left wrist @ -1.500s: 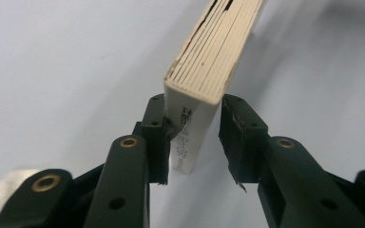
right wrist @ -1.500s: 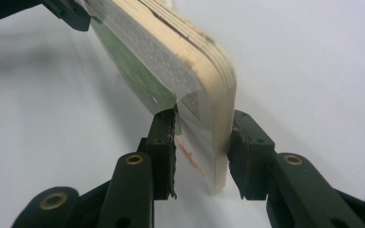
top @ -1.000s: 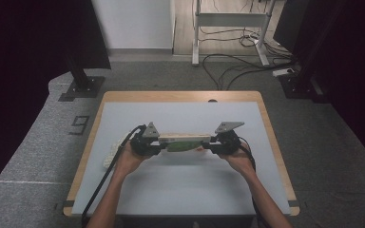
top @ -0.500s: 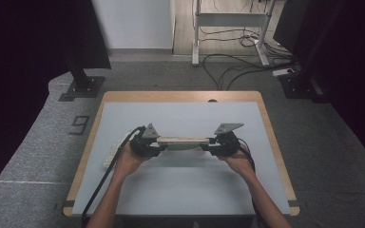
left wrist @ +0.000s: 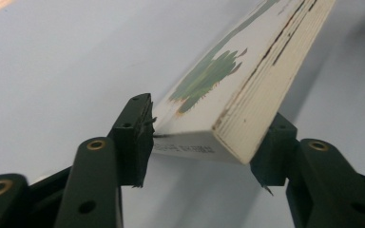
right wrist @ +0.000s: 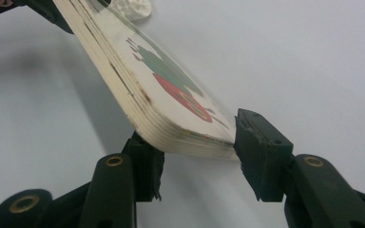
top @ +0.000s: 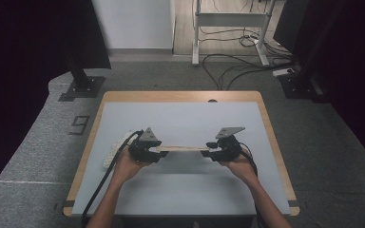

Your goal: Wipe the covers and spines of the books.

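A thick board book [top: 183, 148] with a white cover and a green and red picture hangs level just above the pale table [top: 180, 199], held by both ends. My left gripper [top: 158, 153] is shut on its left end, and in the left gripper view the jaws [left wrist: 204, 147] clamp the book [left wrist: 247, 71] by its cover and back. My right gripper [top: 209, 151] is shut on the other end. In the right gripper view the jaws [right wrist: 197, 152] pinch the rounded corner of the book [right wrist: 171, 80]. The pages are closed.
A white crumpled object [top: 114, 151] lies on the table left of my left hand, seen also as a white lump [right wrist: 132, 7] beyond the book. A black cable [top: 100, 185] trails off the front left. The table has a wooden rim [top: 180, 96].
The book has turned from showing its green cover upward to lying nearly edge-on to the high camera. Both grippers kept their hold and barely shifted.
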Demonstrator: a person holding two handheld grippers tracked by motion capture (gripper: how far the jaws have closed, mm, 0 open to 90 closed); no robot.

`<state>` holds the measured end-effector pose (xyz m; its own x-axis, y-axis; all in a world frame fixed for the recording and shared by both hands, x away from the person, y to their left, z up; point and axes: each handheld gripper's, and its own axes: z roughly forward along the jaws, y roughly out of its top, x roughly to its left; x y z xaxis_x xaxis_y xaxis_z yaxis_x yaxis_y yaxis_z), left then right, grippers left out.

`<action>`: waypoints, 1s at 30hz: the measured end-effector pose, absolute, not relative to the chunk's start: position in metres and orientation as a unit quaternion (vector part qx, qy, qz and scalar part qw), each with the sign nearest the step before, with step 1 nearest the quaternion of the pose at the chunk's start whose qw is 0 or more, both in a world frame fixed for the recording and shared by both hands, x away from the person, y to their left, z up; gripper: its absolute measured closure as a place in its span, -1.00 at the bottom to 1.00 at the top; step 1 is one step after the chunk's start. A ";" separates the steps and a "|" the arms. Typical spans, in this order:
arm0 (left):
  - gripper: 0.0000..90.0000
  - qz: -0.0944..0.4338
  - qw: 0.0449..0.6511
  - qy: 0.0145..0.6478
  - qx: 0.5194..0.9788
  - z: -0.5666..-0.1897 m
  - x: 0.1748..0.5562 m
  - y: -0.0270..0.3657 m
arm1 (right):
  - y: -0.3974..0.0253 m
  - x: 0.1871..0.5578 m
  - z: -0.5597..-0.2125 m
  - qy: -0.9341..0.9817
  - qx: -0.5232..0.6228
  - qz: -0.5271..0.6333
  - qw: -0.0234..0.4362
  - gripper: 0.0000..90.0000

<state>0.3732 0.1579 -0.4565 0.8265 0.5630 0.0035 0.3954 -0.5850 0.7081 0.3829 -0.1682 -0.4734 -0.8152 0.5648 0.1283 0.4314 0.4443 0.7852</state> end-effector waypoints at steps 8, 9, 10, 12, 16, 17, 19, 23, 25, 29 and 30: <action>-0.05 0.090 0.372 0.292 0.876 -0.465 0.363 0.165 | -0.170 0.373 -0.480 0.844 0.298 0.440 0.065 0.01; -0.07 0.086 0.373 0.294 0.875 -0.467 0.362 0.165 | -0.170 0.371 -0.481 0.845 0.299 0.439 0.063 -0.01; -0.08 0.085 0.373 0.295 0.876 -0.468 0.361 0.166 | -0.170 0.369 -0.482 0.846 0.298 0.438 0.061 -0.04; -0.10 0.083 0.373 0.297 0.875 -0.471 0.358 0.166 | -0.170 0.367 -0.484 0.846 0.300 0.437 0.060 -0.09; -0.16 0.078 0.371 0.299 0.876 -0.476 0.352 0.167 | -0.169 0.362 -0.487 0.847 0.298 0.436 0.057 -0.21; -0.18 0.076 0.370 0.300 0.876 -0.478 0.350 0.167 | -0.168 0.360 -0.488 0.848 0.296 0.435 0.058 -0.24; -0.22 0.072 0.370 0.302 0.876 -0.481 0.347 0.167 | -0.167 0.357 -0.491 0.850 0.295 0.433 0.056 -0.29; -0.29 0.083 0.370 0.299 0.876 -0.487 0.340 0.165 | -0.165 0.352 -0.497 0.852 0.294 0.429 0.058 -0.37; -0.32 0.084 0.369 0.299 0.876 -0.490 0.337 0.165 | -0.164 0.349 -0.500 0.855 0.292 0.424 0.062 -0.39; -0.35 0.081 0.371 0.302 0.874 -0.495 0.332 0.165 | -0.163 0.344 -0.504 0.857 0.291 0.421 0.065 -0.43; -0.35 0.082 0.369 0.302 0.875 -0.496 0.331 0.164 | -0.163 0.343 -0.505 0.857 0.289 0.421 0.067 -0.43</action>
